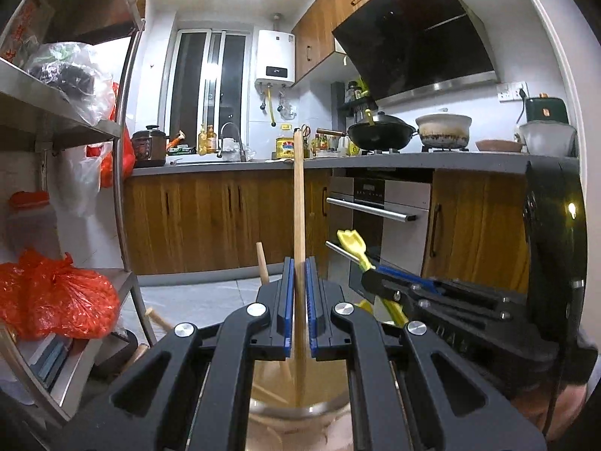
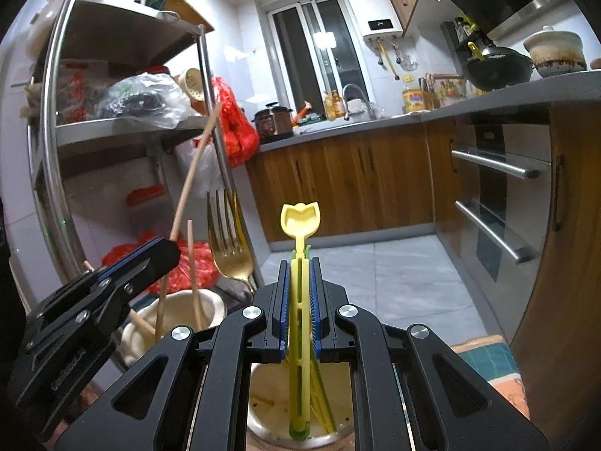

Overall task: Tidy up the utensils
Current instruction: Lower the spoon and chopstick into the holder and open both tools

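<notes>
My left gripper (image 1: 299, 263) is shut on a long wooden chopstick (image 1: 299, 195) that stands upright with its lower end in a round holder (image 1: 300, 411) below the jaws. My right gripper (image 2: 299, 263) is shut on a yellow plastic utensil (image 2: 300, 221), upright over a metal-rimmed holder (image 2: 263, 406). In the right wrist view the left gripper (image 2: 165, 246) holds the chopstick (image 2: 195, 161) over a white holder (image 2: 176, 310) with more sticks. A gold fork (image 2: 229, 248) stands beside it. In the left wrist view the right gripper (image 1: 370, 272) holds the yellow utensil (image 1: 351, 244).
A steel shelf rack (image 1: 124, 143) with red bags (image 1: 52, 300) stands at the left. Wooden cabinets (image 1: 210, 218), an oven (image 1: 379, 210) and a grey counter (image 1: 413, 159) with a wok (image 1: 379, 133) lie ahead. Tiled floor (image 2: 394, 274) stretches between.
</notes>
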A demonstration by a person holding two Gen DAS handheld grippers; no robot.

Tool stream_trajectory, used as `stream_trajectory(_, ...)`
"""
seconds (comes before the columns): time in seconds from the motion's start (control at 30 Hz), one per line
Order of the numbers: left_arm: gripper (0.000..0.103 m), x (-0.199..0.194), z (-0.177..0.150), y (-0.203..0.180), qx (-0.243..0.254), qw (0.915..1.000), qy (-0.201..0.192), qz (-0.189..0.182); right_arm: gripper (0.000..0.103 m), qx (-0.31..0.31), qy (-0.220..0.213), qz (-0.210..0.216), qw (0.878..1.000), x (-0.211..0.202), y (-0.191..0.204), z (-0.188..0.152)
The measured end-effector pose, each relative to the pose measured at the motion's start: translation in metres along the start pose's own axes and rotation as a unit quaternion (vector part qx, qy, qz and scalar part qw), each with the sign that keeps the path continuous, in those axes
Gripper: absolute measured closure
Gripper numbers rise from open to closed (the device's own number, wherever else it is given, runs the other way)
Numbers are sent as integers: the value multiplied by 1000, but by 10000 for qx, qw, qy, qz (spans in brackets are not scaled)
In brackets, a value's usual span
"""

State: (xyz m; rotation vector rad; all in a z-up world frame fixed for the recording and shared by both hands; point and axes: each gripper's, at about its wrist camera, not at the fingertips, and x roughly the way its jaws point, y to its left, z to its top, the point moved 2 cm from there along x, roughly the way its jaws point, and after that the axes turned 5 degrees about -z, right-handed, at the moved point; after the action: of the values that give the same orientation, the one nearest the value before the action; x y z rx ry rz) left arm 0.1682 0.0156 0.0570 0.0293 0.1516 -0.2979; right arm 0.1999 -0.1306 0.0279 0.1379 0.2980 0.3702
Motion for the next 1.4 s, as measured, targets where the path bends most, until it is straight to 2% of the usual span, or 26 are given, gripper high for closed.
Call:
stream_trajectory(0.43, 97, -17, -11, 2, -166, 9996, 211, -50, 92, -254, -211, -164, 9993, -6, 11, 4)
stream_trajectory(0.8, 97, -22, -12, 4, -217, 9992, 336, -48, 92, -494, 191, -232, 9983, -17, 8, -14)
stream_trajectory(1.2, 96, -27, -9, -3, -205, 9984, 524, -91, 92, -444, 593, -230, 9970, -24, 5, -28)
stream_trajectory(1.3, 95, -27, -8, -5, -197, 9981, 576, -103, 90, -379, 636, -242, 9970, -23, 2, -26)
stream_trajectory(1.37, 84, -28, -7, -7, -177, 9981, 592, -68, 84, -349, 624, -235, 9972, -25, 1, -24)
stream_trajectory(1.4, 80, -28, -7, -7, -176, 9981, 579, -63, 84, -334, 608, -239, 9973, -26, 0, -23)
